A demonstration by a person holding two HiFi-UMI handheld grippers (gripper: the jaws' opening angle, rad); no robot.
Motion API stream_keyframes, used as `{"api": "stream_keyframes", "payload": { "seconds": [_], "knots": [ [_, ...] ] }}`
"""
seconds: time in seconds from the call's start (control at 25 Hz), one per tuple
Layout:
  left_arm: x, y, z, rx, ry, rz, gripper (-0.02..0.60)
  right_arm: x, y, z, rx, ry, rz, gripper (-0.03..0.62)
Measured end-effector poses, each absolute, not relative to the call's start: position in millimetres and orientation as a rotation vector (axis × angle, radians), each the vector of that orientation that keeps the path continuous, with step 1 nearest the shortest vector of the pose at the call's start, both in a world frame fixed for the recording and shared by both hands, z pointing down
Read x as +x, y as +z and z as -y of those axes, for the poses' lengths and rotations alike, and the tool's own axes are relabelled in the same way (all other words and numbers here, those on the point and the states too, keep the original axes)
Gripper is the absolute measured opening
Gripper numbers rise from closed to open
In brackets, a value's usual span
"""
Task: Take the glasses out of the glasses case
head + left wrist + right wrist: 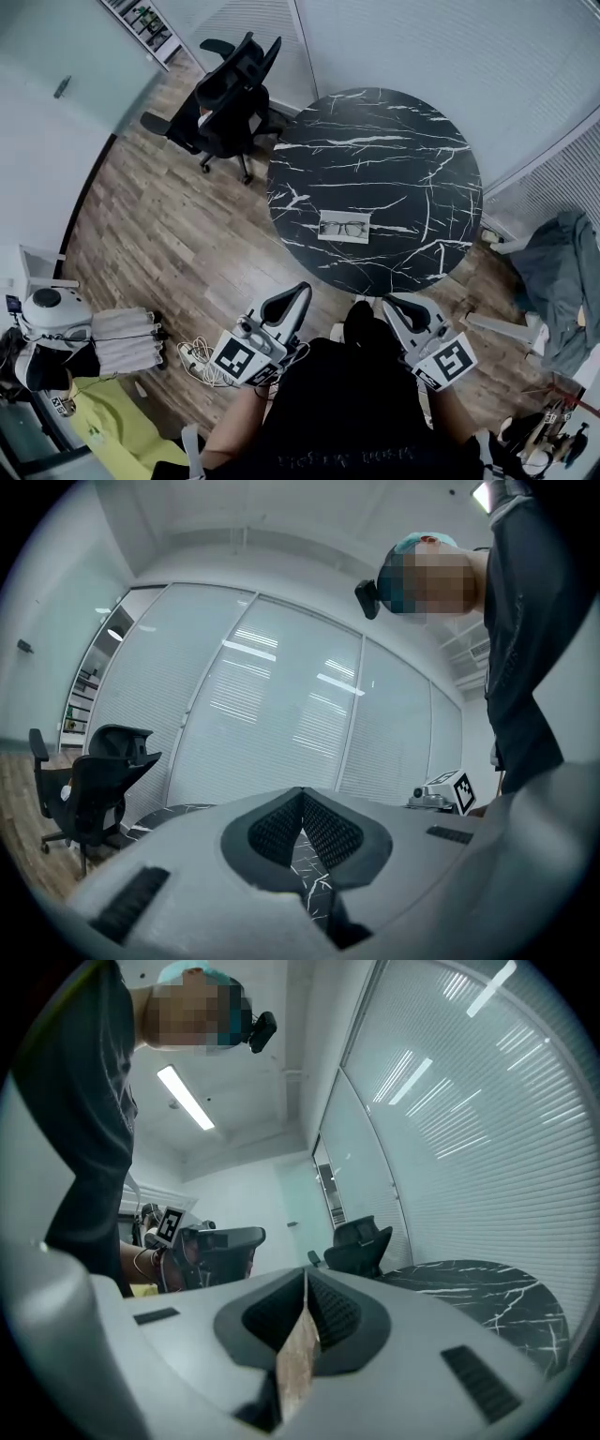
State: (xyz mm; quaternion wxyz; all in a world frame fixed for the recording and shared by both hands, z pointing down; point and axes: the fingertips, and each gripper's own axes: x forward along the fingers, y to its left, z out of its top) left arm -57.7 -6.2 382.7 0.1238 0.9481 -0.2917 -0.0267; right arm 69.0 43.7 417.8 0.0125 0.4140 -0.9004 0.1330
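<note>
Left claw [298, 292] and right claw [392, 304], both pressed together on nothing, have not yet reached out; next they likely advance and part at the dark-framed glasses [343, 228] in the flat white case [328, 238] well ahead.

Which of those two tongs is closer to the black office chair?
The left tongs, held on the same side as the office chair; the right tongs are farther across.

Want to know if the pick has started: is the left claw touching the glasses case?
Apart. In the head view the left claw hangs short of the table, with bare marble between it and the glasses case.
</note>
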Motion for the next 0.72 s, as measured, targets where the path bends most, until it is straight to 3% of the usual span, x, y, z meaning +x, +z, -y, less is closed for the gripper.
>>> {"api": "stream_keyframes", "payload": {
  "seconds": [0.72],
  "knots": [
    [-37.1, 397.1, 69.1, 2.742, -0.021, 0.918, 0.018, 74.6, 440.0, 34.6, 1.08, 0.418, 2.796, 0.031]
  ]
}}
